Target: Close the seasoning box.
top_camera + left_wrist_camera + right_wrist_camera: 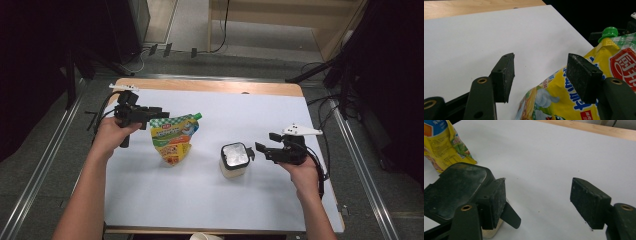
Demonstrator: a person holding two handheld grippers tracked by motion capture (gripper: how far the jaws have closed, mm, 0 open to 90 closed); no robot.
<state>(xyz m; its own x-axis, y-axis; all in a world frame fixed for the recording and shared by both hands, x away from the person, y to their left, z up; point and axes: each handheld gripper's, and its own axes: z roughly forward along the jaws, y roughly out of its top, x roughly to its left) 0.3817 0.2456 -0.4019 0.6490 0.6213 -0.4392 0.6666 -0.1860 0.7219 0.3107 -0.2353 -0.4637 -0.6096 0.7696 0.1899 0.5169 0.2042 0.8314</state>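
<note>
The left hand-held gripper (159, 114) pinches the top edge of the pouch (173, 138), keeping it upright on the worktop (210, 200). The right hand-held gripper (256, 148), jaws spread and empty, sits just beside the jar (234, 160). It should square up on the black lid (454, 190) before closing, so the jar does not tip.

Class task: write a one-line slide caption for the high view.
Two hand-held grippers, left gripper at a yellow pouch, right gripper open beside a black-lidded jar.
</note>
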